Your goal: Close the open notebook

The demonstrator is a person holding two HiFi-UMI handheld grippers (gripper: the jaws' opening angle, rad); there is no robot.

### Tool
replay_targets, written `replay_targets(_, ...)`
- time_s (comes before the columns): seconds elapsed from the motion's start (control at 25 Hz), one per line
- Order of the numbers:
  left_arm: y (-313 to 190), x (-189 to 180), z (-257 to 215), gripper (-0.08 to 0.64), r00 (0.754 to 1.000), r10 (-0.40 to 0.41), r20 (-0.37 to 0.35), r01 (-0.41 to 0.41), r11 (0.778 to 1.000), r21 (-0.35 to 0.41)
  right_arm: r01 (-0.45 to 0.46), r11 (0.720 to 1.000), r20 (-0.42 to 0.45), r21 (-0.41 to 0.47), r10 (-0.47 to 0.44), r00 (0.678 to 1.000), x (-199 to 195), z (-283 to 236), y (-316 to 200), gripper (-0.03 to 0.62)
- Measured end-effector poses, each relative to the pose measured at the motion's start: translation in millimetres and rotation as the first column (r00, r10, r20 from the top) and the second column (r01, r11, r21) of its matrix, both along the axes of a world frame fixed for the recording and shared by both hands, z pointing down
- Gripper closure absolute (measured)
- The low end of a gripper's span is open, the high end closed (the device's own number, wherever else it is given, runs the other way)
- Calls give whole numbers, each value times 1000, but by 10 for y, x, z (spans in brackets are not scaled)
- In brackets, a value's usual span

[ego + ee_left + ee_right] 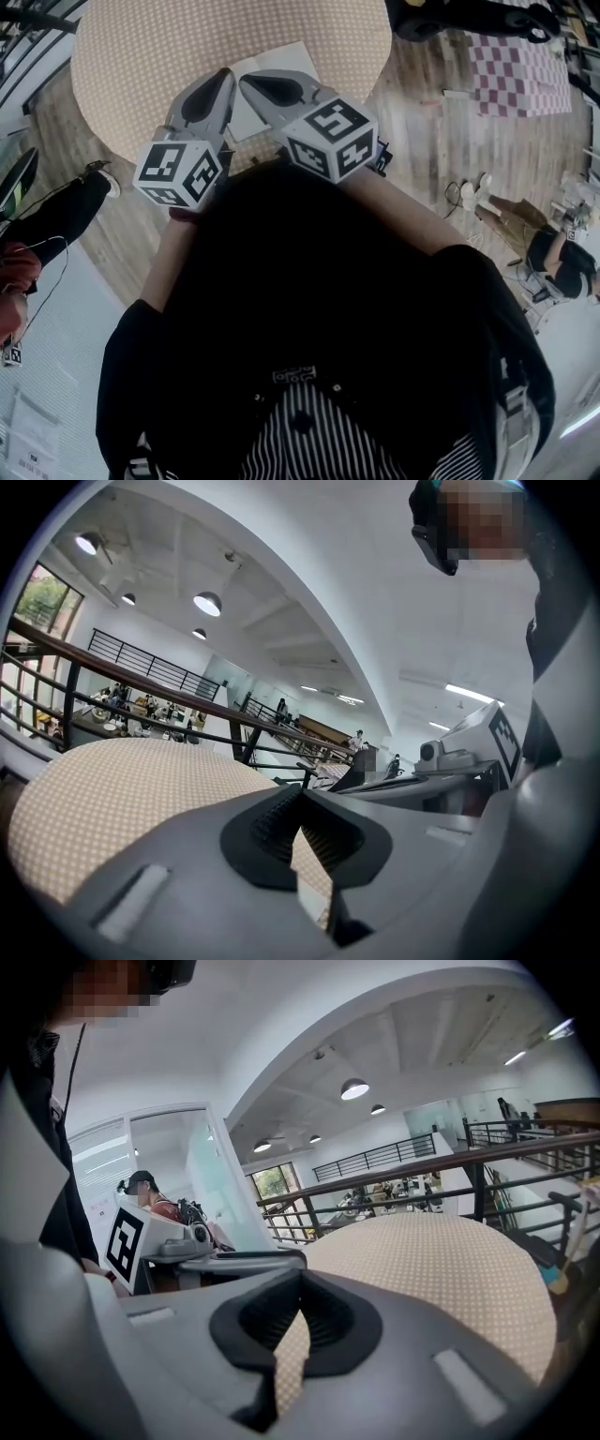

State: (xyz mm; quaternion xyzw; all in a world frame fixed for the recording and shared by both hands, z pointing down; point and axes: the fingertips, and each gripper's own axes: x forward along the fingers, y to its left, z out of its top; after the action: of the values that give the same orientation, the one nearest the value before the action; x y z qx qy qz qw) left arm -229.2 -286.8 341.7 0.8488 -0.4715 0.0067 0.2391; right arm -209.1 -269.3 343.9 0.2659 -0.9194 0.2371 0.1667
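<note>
Notebook (281,58) lies white on the dotted round surface (141,56), near the edge closest to you. Its near part is hidden behind your 2 grippers, so can't tell if it's open or closed. Left gripper (223,77) and right gripper (251,84) sit side by side over it, tips close, pointing away from you. Both sets of fingers are pressed together at the tips w/ nothing btwn them. Checkered mat (520,75) lies on the floor, well off to the right.
</note>
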Motion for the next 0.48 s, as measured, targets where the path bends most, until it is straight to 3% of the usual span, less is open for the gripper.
replay_targets(0.48, -140, 172, 476, 558, 1000, -12, 21, 14, 995, -101, 27, 997, -3, -69, -27, 1000, 166, 357, -165, 592)
